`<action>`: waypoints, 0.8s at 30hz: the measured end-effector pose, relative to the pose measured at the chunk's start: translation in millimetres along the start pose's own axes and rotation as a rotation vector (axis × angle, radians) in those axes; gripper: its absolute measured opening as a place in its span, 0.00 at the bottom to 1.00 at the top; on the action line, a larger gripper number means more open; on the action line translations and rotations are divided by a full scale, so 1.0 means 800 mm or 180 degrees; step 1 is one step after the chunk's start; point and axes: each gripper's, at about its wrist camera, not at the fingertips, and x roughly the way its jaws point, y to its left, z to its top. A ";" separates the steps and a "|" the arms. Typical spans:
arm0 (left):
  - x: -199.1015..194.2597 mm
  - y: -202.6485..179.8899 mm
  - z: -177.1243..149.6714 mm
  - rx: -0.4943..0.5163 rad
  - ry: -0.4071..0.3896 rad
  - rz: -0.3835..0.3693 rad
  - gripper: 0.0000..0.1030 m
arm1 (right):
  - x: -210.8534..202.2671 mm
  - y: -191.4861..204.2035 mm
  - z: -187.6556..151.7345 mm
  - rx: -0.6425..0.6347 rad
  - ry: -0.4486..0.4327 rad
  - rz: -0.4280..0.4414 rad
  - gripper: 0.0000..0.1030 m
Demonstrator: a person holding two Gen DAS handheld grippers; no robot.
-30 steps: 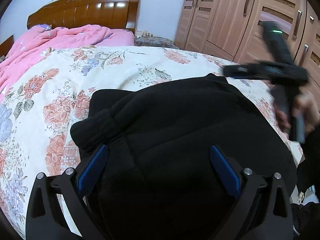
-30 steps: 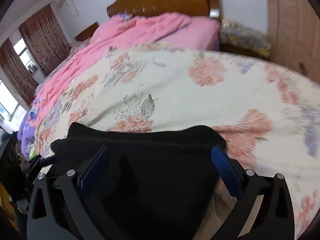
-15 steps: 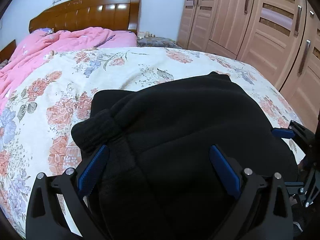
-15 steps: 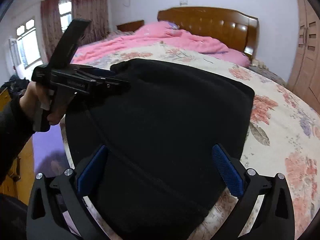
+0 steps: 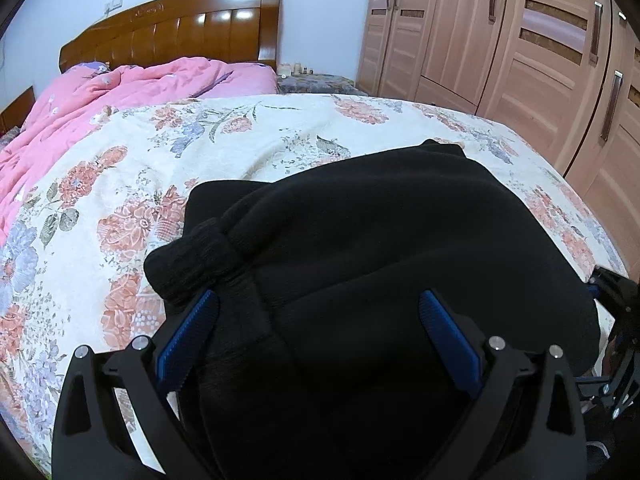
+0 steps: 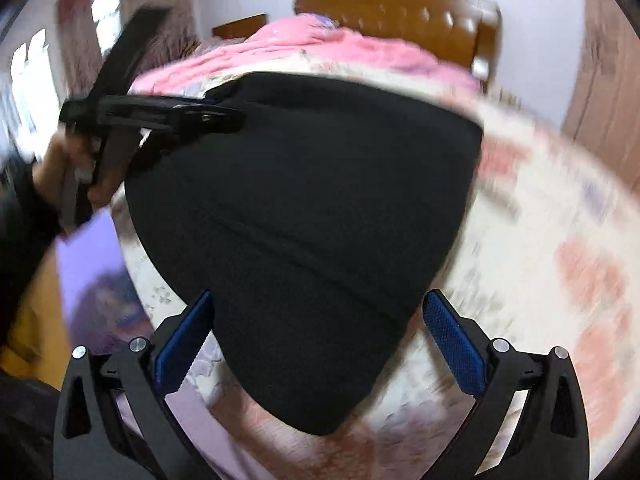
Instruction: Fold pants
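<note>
Black pants (image 5: 380, 248) lie folded in a thick bundle on the floral bedspread (image 5: 120, 168), with a ribbed cuff (image 5: 188, 260) bulging at the left. My left gripper (image 5: 318, 324) is open, its blue pads low over the near part of the bundle. My right gripper (image 6: 316, 328) is open over the bundle's near corner (image 6: 320, 240) at the bed's edge. The right wrist view is blurred and shows the left gripper (image 6: 188, 114) at the bundle's far left corner. The right gripper shows at the right edge of the left wrist view (image 5: 616, 296).
A pink quilt (image 5: 100, 96) lies bunched at the head of the bed below a wooden headboard (image 5: 180, 28). Wooden wardrobe doors (image 5: 520, 40) stand to the right. A nightstand with small items (image 5: 304, 76) sits between bed and wardrobe.
My right gripper has swung down from above the bed to the bundle's near right corner at the bed's edge. My left gripper and the pants have hardly moved.
</note>
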 end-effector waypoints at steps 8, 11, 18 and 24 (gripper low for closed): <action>0.001 -0.003 0.000 0.0016 0.0009 0.0070 0.98 | 0.000 -0.001 0.001 0.0000 -0.0026 -0.0008 0.96; -0.011 -0.012 0.003 -0.0038 -0.0012 0.0400 0.98 | -0.018 0.006 0.004 0.0093 0.0028 -0.0027 0.96; -0.109 -0.066 0.004 -0.0186 -0.0609 0.1209 0.98 | -0.107 -0.013 -0.013 0.0419 -0.0416 -0.0629 0.96; -0.160 -0.129 -0.028 -0.0235 -0.0909 0.1589 0.98 | -0.131 -0.010 -0.039 0.0414 -0.0359 -0.0929 0.96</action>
